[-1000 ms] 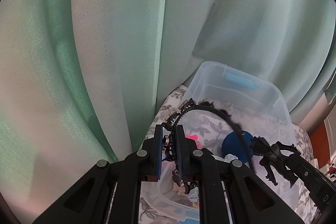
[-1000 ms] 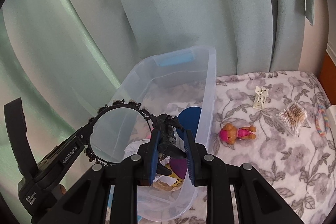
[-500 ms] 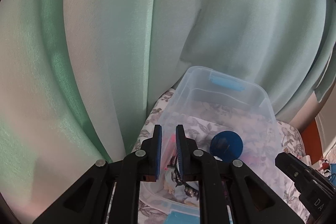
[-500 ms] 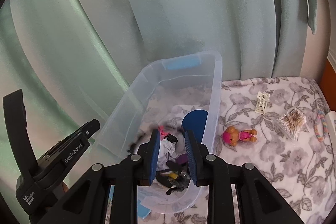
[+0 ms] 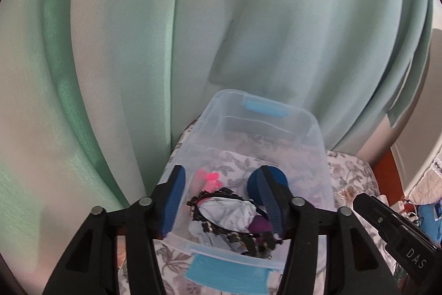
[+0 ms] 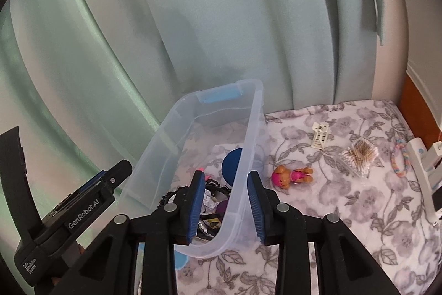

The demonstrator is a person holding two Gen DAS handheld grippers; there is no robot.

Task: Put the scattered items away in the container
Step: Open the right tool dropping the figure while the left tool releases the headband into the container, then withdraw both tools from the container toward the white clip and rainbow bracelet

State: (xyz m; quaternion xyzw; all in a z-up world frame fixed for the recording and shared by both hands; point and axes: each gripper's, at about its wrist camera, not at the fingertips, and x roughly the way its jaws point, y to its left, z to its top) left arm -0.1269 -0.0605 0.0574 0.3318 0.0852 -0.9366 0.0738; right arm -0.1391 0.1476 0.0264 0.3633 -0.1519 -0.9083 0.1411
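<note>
A clear plastic container (image 5: pixel 315 129) with blue handles stands on the flowered cloth. In it lie a black beaded headband (image 5: pixel 218 230), a pink clip (image 5: pixel 210 180), a blue disc (image 5: pixel 280 179) and crumpled white material (image 5: pixel 229 212). My left gripper (image 5: pixel 222 170) hovers over them, its jaws opening with nothing between them. My right gripper (image 6: pixel 226 176) hangs above the container's right wall (image 6: pixel 248 134), its jaws also opening and touching nothing. On the cloth to the right lie a pink-and-orange toy figure (image 6: pixel 291 177), a white hair clip (image 6: pixel 320 136), a box of cotton swabs (image 6: pixel 359 155) and a pastel bracelet (image 6: pixel 397 159).
Pale green curtains (image 5: pixel 248 32) hang close behind the container. A white object (image 6: pixel 422 173) and a wooden edge (image 6: pixel 420 107) border the cloth at the far right. The housing of the left gripper (image 6: pixel 83 209) sits close at the right gripper's left.
Both grippers were shut on the black headband above the container. It has dropped inside, both pairs of jaws have opened, and both hands have pulled up and back.
</note>
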